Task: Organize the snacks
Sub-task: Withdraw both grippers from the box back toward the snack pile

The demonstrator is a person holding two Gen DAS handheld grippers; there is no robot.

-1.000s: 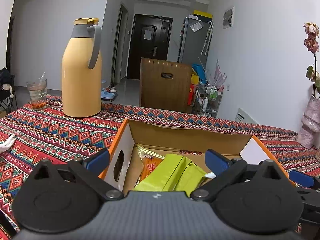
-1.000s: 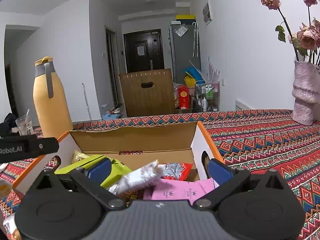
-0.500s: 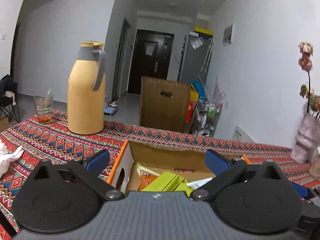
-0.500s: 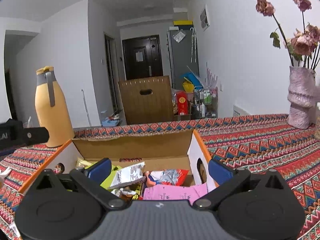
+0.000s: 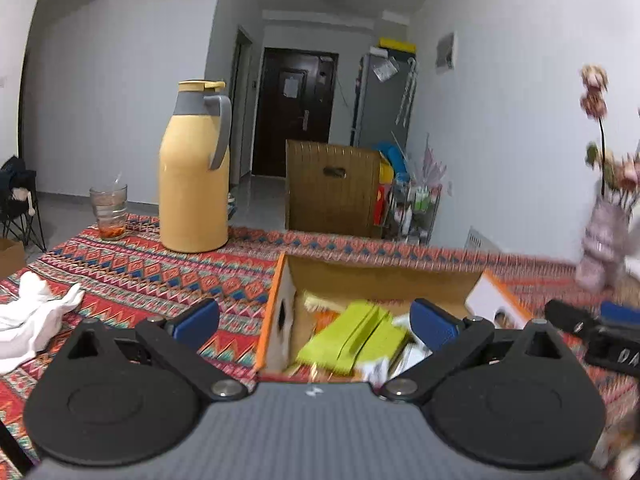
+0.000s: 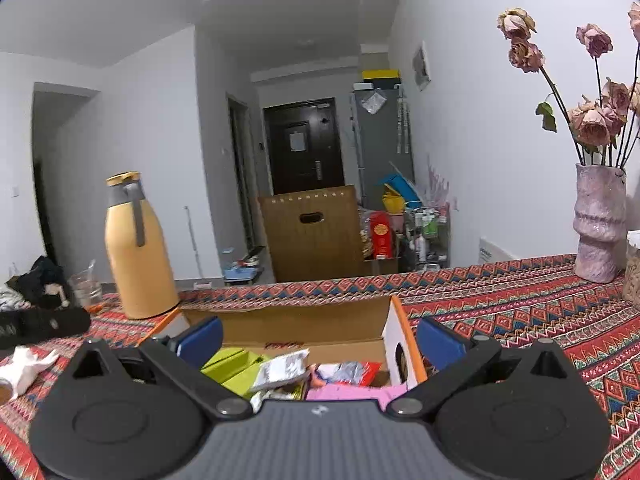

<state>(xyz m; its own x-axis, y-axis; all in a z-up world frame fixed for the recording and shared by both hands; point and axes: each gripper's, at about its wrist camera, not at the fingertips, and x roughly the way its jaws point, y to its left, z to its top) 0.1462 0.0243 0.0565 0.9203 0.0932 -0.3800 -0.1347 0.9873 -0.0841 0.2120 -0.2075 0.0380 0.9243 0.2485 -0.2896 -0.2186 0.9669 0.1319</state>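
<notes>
Snacks in an open cardboard box (image 6: 304, 322) on the patterned tablecloth (image 6: 520, 304) — lime-green packs (image 5: 352, 336), silver packet (image 6: 282, 368), red packet (image 6: 352, 372), pink pack (image 6: 352, 393). Left gripper (image 5: 316, 316) spread wide, empty, above the box's near left corner. Right gripper (image 6: 318, 334) likewise wide, empty, over the box. Yellow thermos (image 5: 195, 168) and drinking glass (image 5: 109, 212) well behind; pink vase (image 6: 599, 224) far right.

A yellow flask (image 5: 194, 184) stands on the red zigzag-patterned cloth (image 5: 132, 276) beside the orange-edged box (image 6: 394, 308) of lime-green packets (image 5: 352, 338).
</notes>
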